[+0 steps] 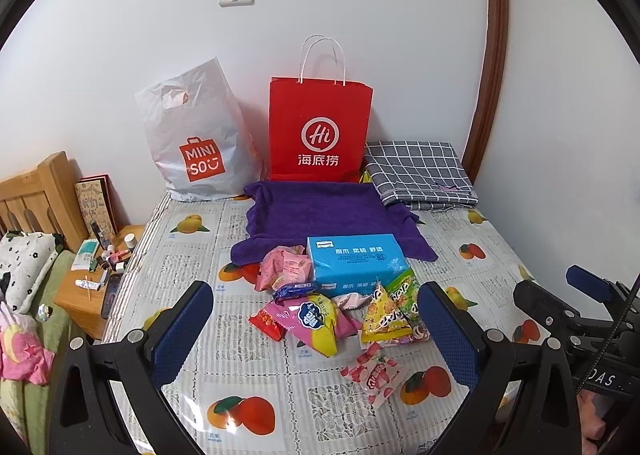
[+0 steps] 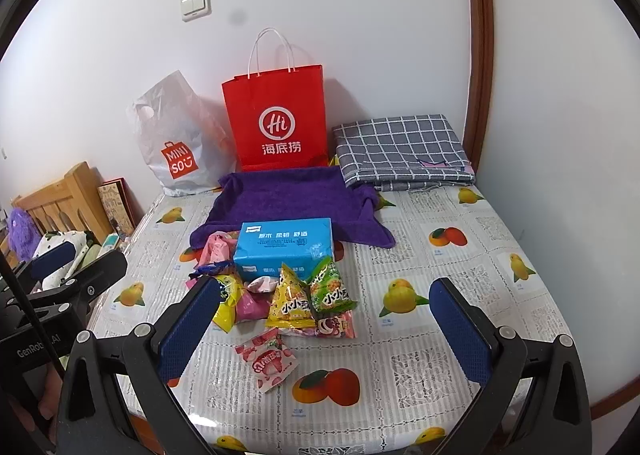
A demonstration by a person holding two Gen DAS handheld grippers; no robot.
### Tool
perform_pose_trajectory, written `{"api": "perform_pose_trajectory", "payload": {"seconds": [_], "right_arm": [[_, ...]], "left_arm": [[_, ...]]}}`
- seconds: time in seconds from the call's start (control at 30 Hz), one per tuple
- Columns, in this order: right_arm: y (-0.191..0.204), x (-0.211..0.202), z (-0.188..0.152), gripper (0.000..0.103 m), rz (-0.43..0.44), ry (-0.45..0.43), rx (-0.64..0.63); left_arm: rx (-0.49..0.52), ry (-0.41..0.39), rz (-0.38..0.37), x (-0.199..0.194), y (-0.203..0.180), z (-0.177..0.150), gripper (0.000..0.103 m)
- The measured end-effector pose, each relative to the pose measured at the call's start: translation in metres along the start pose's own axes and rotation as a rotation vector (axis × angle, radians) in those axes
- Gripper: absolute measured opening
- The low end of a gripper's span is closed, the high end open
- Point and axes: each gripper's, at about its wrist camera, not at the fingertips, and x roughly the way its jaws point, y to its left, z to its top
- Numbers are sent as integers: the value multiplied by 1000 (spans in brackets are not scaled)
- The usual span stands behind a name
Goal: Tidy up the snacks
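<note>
Hovering above the table, the left gripper has its jaws spread wide and grips nothing; the snack pile lies ahead, between its two blue pads and a little beyond their tips. The right gripper is likewise wide apart and empty, with the pile sitting toward its left pad and the right pad over bare cloth.

Left to right within the pile: one red packet at the left edge, one pale pink pouch behind it, one dark blue wrapper, one pink-and-yellow bag, one blue tissue pack at the back, one yellow pyramid bag, one green pyramid bag touching it, and a pink sweet beneath those two. One strawberry-print packet lies apart from the heap, nearer the grippers. More small wrappers may be buried; I cannot count them.

Behind the pile, one purple towel is spread flat. Against the wall stand one white bag and one red bag, then one folded checked cloth at the right.
</note>
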Motion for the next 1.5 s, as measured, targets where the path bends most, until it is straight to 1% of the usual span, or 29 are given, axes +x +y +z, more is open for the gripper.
{"api": "perform_pose_trajectory", "payload": {"seconds": [0.73, 0.83, 0.9, 0.97, 1.2, 1.33, 1.5], "right_arm": [[2, 0, -2, 103, 10, 0, 1], [4, 1, 2, 103, 1, 1, -18], [6, -1, 4, 103, -17, -5, -32], [5, -4, 6, 103, -4, -24, -21], [4, -9, 7, 103, 13, -34, 3], [4, -3, 5, 103, 24, -11, 0], [4, 7, 2, 103, -6, 7, -6]], "left_arm": [[-3, 9, -4, -1, 0, 2, 102], [14, 15, -2, 0, -2, 2, 102], [9, 5, 0, -1, -1, 2, 102], [6, 3, -6, -3, 0, 3, 102], [5, -20, -3, -9, 1, 5, 102], [0, -25, -11, -9, 3, 5, 102], [0, -15, -18, 0, 6, 3, 102]]}}
